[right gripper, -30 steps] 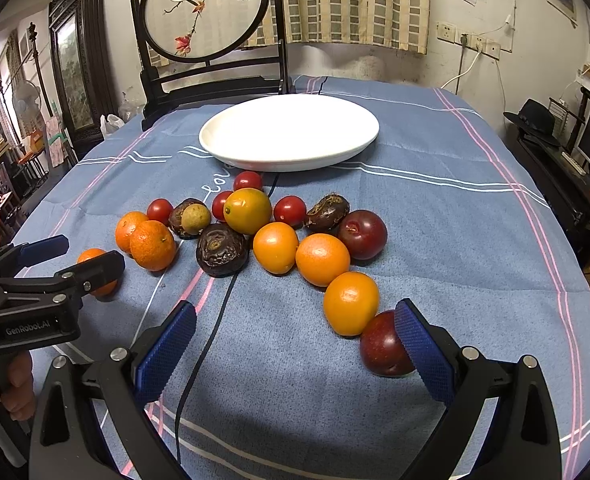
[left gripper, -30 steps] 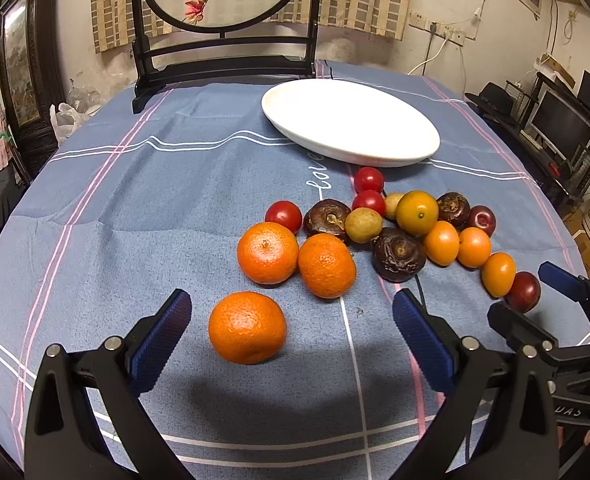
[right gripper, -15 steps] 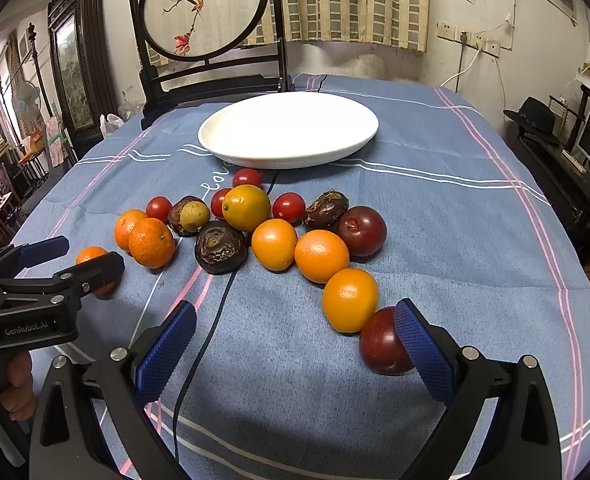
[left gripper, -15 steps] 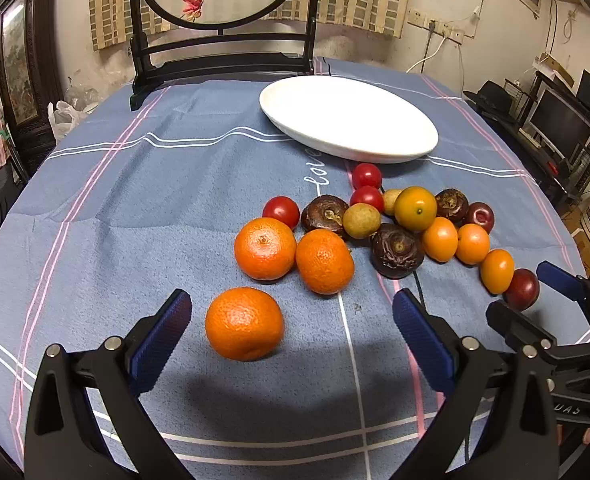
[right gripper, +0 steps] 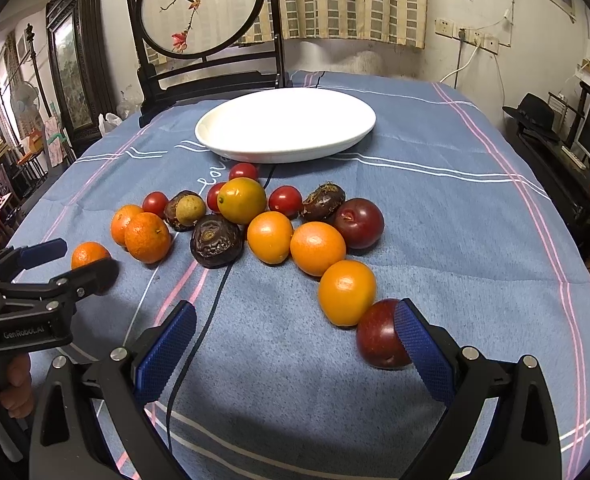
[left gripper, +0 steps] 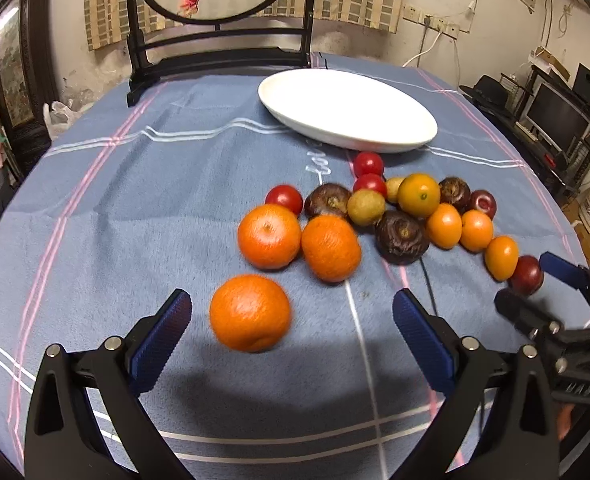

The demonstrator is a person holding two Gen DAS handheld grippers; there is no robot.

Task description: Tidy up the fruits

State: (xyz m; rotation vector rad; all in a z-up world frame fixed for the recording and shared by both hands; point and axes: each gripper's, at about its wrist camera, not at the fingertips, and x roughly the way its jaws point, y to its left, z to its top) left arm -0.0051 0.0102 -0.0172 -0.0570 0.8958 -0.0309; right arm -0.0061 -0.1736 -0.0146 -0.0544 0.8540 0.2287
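A cluster of fruits lies on the blue tablecloth in front of an empty white plate [left gripper: 347,108] [right gripper: 287,124]. My left gripper [left gripper: 291,330] is open, with a lone mandarin [left gripper: 250,312] between its fingers, nearer the left pad, untouched. Two more mandarins [left gripper: 269,236] sit just beyond. My right gripper [right gripper: 295,338] is open and its right pad sits against a dark red plum [right gripper: 379,334] at the near end of a row of orange fruits [right gripper: 346,292]. The left gripper shows in the right wrist view [right gripper: 75,260], around the lone mandarin [right gripper: 89,254].
Red tomatoes [right gripper: 285,200], dark wrinkled fruits [right gripper: 215,240] and small yellowish fruits lie in the cluster. A black cable [right gripper: 215,300] runs across the cloth. A dark wooden screen stand [right gripper: 211,72] stands at the table's far edge. A monitor and shelves are at right.
Both grippers have moved forward and lower toward the fruits. The lone mandarin now sits between the left fingers; the plum now lies against the right gripper's right pad.
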